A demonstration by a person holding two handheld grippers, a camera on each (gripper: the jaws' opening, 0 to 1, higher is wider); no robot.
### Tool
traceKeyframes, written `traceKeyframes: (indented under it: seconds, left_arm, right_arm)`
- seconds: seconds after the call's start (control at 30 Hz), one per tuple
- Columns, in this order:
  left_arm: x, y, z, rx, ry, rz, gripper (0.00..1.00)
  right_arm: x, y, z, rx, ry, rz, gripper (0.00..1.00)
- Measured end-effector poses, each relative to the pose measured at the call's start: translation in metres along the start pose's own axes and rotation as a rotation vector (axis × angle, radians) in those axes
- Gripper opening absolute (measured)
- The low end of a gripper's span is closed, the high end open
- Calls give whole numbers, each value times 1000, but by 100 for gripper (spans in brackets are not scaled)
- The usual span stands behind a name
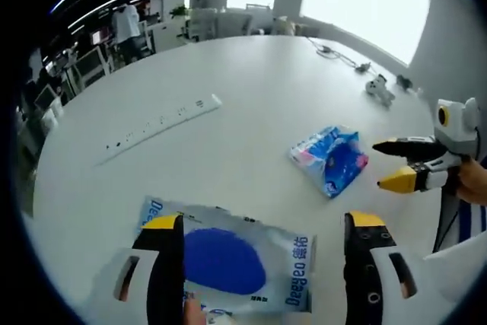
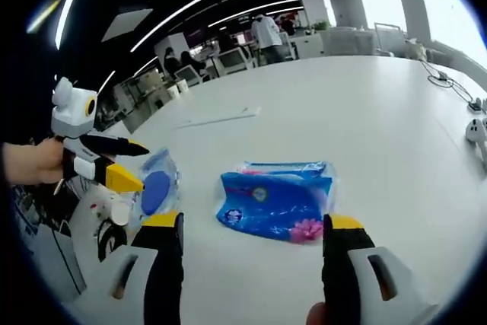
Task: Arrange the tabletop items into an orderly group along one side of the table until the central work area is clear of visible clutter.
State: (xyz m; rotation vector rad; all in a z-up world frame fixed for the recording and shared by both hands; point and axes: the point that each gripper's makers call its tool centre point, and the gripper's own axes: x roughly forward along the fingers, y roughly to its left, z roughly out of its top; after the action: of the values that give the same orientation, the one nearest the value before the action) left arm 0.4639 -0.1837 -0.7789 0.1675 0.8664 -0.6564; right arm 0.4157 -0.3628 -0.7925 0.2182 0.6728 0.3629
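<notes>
Your left hand-held gripper [image 1: 262, 230] hides the near edge of the wet-wipe pack [image 1: 228, 260], which lies on the white tabletop [image 1: 251, 97] between its spread, released jaws, toward the 7 o'clock jaw. In the right gripper view, your right hand-held gripper [image 2: 251, 237] is equally released, the blue tissue pack [image 2: 278, 199] lying just ahead at 12 o'clock, untouched. A power strip [image 1: 163, 123] lies well apart at 11 o'clock in the left gripper view; its sockets are hard to make out.

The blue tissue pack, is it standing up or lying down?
Lying down. The blue tissue pack rests flat on the white table, its printed face up.
</notes>
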Motion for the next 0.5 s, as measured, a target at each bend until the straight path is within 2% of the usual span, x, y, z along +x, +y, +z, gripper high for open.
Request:
traceKeyframes:
  seconds: [0.23,0.5]
  left_arm:
    - [-14,22,-19,19,28,19,81]
    - [-30,46,-28,51,36,42,80]
  right_arm:
    - [4,24,-7,6,6,11,72]
    - [5,50,-12,54,-6,24,71]
